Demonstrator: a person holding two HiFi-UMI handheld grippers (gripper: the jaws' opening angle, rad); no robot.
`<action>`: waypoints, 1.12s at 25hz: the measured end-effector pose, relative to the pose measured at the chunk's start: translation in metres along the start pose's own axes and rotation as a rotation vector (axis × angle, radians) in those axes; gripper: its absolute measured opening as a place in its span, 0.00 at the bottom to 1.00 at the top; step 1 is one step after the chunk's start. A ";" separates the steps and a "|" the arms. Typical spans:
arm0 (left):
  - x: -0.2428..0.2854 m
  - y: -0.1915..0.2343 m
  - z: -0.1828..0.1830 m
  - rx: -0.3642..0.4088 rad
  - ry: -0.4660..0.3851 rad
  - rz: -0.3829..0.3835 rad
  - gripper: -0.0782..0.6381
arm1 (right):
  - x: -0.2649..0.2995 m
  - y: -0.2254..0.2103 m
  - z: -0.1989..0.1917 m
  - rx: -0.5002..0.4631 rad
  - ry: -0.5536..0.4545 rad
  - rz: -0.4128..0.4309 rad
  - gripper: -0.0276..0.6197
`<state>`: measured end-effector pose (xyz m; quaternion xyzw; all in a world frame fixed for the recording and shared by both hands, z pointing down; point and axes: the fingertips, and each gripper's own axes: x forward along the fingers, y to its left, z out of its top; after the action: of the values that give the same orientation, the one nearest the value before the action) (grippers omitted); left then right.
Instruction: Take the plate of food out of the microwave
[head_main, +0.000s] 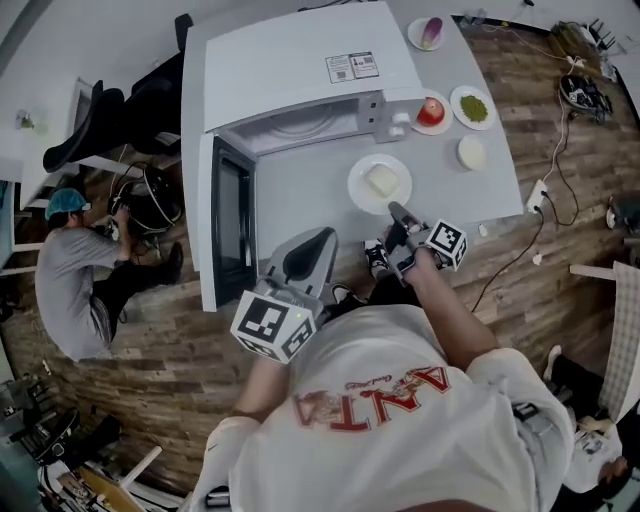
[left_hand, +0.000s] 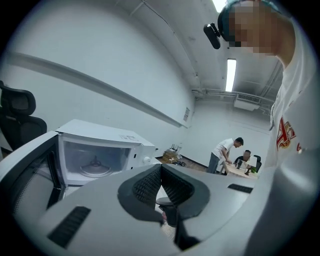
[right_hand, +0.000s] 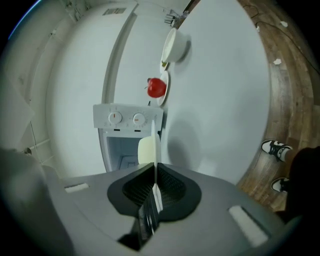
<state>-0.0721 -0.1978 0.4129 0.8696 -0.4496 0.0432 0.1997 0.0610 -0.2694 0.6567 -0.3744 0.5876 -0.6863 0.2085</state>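
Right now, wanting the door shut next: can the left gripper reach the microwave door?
Probably yes: the left gripper hangs beside the open door, nothing between them, while the right gripper holds the plate.

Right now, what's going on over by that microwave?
A person works with a gripper in each hand. The right gripper is shut on the rim of the white plate with its pale block of food, already outside the microwave, above the table in front of it. The microwave door stands open. The left gripper is shut on nothing.
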 end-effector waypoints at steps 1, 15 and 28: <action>0.004 -0.004 -0.001 0.003 0.005 -0.016 0.12 | -0.008 -0.005 0.008 -0.003 -0.023 -0.011 0.07; 0.032 -0.017 -0.009 0.019 0.060 -0.077 0.12 | -0.047 -0.045 0.100 0.041 -0.250 -0.085 0.07; 0.028 0.001 -0.008 -0.016 0.041 -0.040 0.12 | -0.036 -0.048 0.114 -0.011 -0.208 -0.172 0.08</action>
<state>-0.0556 -0.2164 0.4272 0.8756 -0.4284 0.0535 0.2166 0.1773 -0.3064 0.6962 -0.4939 0.5322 -0.6559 0.2067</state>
